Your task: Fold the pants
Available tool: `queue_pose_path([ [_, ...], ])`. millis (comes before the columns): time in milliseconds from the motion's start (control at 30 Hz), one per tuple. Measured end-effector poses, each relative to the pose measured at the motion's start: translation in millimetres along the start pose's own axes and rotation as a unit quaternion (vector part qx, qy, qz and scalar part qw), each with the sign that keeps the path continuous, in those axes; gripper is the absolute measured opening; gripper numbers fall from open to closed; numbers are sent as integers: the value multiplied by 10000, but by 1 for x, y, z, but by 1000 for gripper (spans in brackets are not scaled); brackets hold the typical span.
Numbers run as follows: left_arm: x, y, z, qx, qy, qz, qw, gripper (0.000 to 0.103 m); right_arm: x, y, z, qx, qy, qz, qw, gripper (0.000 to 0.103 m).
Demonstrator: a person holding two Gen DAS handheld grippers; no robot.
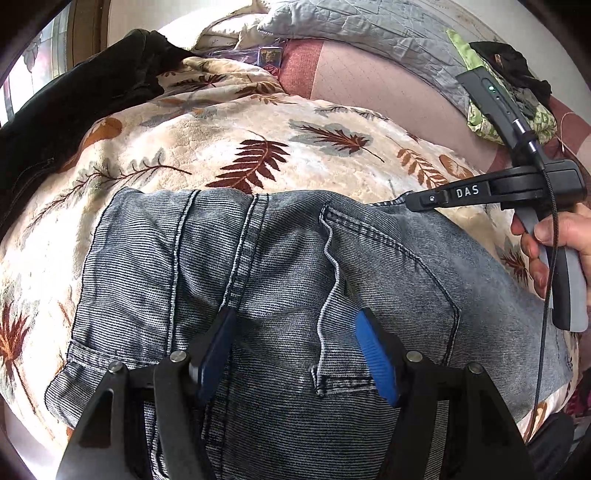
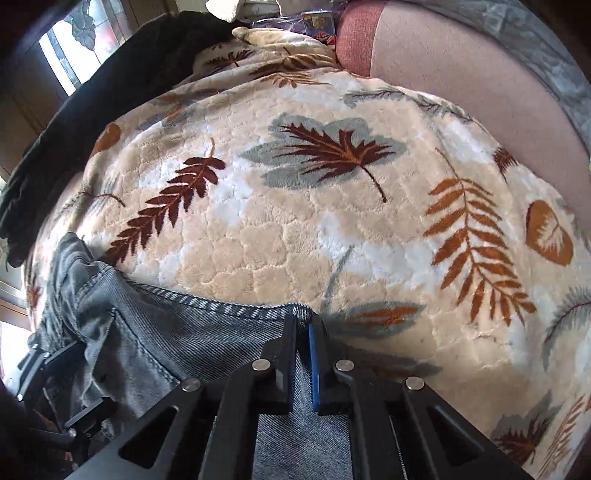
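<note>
Grey-blue jeans (image 1: 280, 258) lie spread on a leaf-patterned fleece blanket (image 1: 229, 125), back pocket and seams facing up. My left gripper (image 1: 295, 321) hangs low over the middle of the jeans, its blue pads (image 1: 373, 350) apart with flat denim below them and nothing pinched. In the right wrist view my right gripper (image 2: 303, 324) is shut on the stitched edge of the jeans (image 2: 177, 332), denim squeezed between its pads. The left wrist view shows that gripper (image 1: 413, 201) at the jeans' far right edge, held by a hand (image 1: 554, 240).
A black garment (image 1: 74, 107) lies along the blanket's left side. Behind it are a pink sheet (image 1: 369, 85), a grey quilt (image 1: 369, 26) and green patterned cloth (image 1: 517, 122). A window (image 2: 74, 48) is at the far left. A cable (image 1: 546, 295) hangs from the right gripper.
</note>
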State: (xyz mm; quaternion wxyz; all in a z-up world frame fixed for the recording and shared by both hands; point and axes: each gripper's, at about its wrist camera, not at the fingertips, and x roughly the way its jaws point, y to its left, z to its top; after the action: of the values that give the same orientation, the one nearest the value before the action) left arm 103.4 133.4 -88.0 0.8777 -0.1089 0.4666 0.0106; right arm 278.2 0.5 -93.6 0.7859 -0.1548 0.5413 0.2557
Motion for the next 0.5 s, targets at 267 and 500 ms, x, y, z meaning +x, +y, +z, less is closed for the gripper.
queue_pose_path([
  [267, -31, 5, 16, -185, -409, 101, 9989, 68, 19, 3, -3, -84, 131, -214, 9996, 6],
  [500, 10, 22, 7, 322, 432, 1224, 9910, 77, 8, -5, -1, 142, 124, -46, 9998, 11],
])
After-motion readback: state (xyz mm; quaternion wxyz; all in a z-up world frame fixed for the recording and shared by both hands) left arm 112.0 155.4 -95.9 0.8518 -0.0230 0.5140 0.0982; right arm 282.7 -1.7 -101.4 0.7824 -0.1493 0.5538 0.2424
